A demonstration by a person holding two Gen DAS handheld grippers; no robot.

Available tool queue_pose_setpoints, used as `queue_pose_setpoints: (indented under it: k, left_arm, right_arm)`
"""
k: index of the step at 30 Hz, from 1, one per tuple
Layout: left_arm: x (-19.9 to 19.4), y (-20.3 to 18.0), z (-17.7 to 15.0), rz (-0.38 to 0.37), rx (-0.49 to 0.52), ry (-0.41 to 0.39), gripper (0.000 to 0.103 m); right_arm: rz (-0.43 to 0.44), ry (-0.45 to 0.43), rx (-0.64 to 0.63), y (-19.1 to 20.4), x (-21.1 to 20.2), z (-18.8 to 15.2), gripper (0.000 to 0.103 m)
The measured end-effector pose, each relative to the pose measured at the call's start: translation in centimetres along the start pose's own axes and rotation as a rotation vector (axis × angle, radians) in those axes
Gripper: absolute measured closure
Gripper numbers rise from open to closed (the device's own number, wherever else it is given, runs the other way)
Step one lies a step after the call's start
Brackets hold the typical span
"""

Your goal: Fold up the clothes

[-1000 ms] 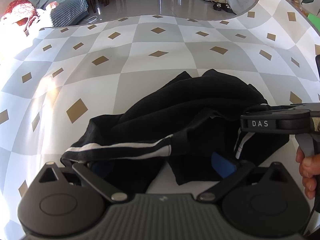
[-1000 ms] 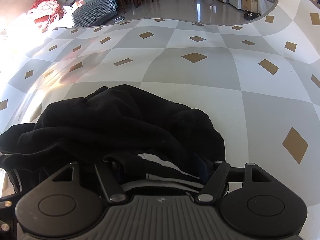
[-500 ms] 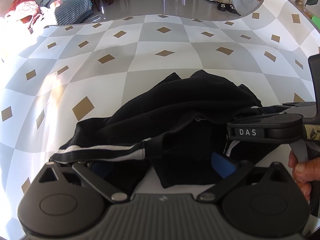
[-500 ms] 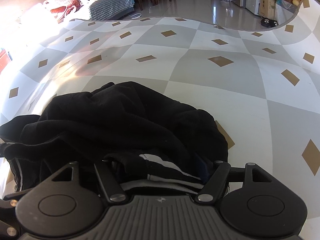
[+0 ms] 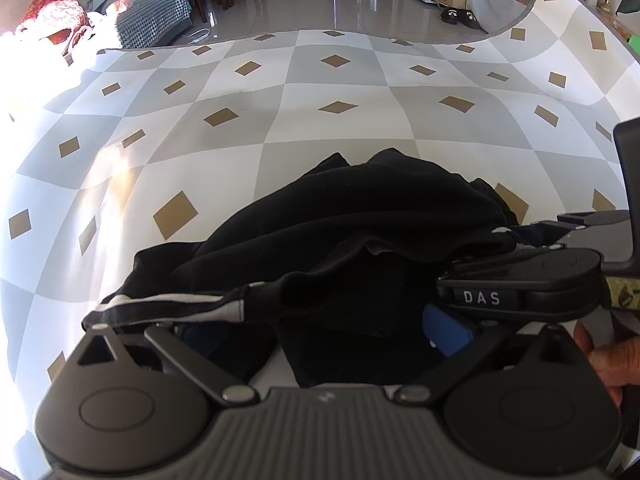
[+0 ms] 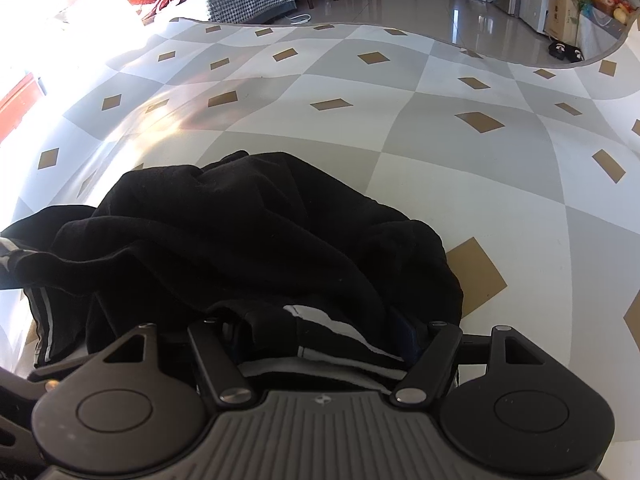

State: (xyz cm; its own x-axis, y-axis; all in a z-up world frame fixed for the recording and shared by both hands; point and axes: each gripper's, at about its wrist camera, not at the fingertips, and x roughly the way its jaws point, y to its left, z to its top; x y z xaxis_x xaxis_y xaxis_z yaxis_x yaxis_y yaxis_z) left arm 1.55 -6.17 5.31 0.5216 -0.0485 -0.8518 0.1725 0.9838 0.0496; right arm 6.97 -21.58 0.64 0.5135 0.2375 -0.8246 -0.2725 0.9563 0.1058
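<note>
**Black garment gathered between the two grippers**

The black garment [image 5: 360, 248] lay crumpled on the checked tablecloth [image 5: 280, 128]. At its left end, the left gripper [image 5: 324, 320] stood spread with striped hem draped across it; I could not tell if it pinched. At the garment's right end, the right gripper [image 6: 320, 340] had edged inward, bunching cloth, jaws wide around striped fabric, apparently unclamped. Folding had barely begun.

Checkered tablecloth [image 5: 280, 128] under everything; slippers [image 5: 458, 16] on tiled floor [image 5: 304, 4] beyond (houndstooth sofa [image 5: 154, 26] far left).
</note>
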Motion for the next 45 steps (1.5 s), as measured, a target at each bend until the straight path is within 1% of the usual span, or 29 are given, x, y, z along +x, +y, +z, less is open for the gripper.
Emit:
queue_pose_setpoints:
  k: [8,11,13,22,29,36,40,45]
  left_arm:
    - [-0.1,-0.2,0.1,0.000,0.002,-0.005,0.000]
    - [-0.1,-0.3,0.1,0.000,0.002,-0.007,0.000]
    - [-0.1,-0.4,0.1,-0.003,0.000,-0.008,0.000]
    - [-0.2,-1.1,0.2,-0.008,0.008,-0.009,0.000]
    - [-0.1,-1.3,0.4,-0.004,0.002,-0.016,0.000]
    - [0.0,-1.1,0.8,0.008,-0.028,-0.033,0.000]
    - [0.4,-0.9,0.9,0.022,-0.039,-0.022,0.000]
    - [0.6,-0.9,1.0,0.020,-0.044,-0.020,0.000]
  right_arm:
    - [-0.014,0.014,0.032,0.0,-0.8,0.1,0.034]
    - [-0.048,0.022,0.035,0.1,-1.1,0.2,0.035]
    - [-0.057,0.020,0.047,0.1,-1.5,0.2,0.035]
    - [-0.137,-0.022,0.051,-0.1,-3.7,0.4,0.035]
    - [-0.205,-0.045,0.084,-0.7,-4.9,0.5,0.035]
    - [-0.195,-0.044,0.107,-1.4,-5.9,0.5,0.035]
    - [-0.195,-0.043,0.122,-1.8,-6.6,0.3,0.035]
    - [-0.196,-0.031,0.137,-2.1,-7.1,0.0,0.035]
